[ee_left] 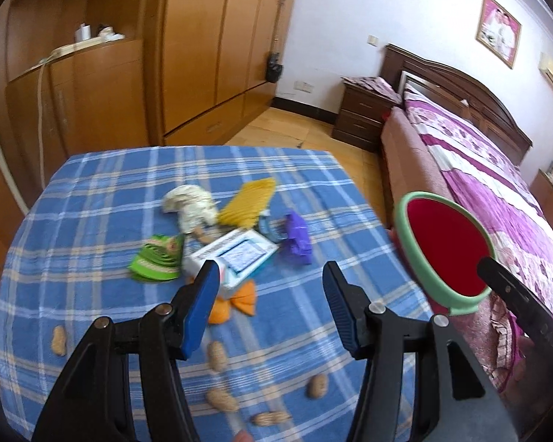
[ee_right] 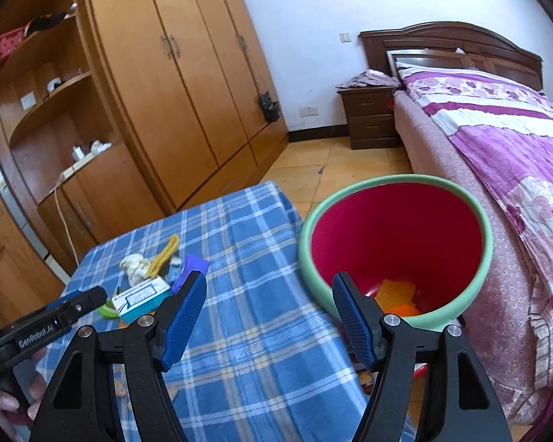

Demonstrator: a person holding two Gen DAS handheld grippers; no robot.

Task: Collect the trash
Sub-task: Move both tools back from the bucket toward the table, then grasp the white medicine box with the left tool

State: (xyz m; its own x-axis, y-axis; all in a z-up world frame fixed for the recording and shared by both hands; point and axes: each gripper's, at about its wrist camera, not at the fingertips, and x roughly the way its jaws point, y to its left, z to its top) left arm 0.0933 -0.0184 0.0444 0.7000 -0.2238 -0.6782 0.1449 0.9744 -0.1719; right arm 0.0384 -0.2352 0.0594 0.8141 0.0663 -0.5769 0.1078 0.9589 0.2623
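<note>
My left gripper (ee_left: 271, 291) spread, empty, trash pile (ee_left: 221, 235) just ahead. My right gripper (ee_right: 269, 305) spread, empty, bin (ee_right: 398, 184) ahead-right.

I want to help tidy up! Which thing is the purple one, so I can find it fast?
Look at the blue checked tablecloth and find the heap of rubbish in its middle. The purple wrapper lies at the edge of that heap nearest the red bin, beside the white box. It is the only purple piece there.
</note>
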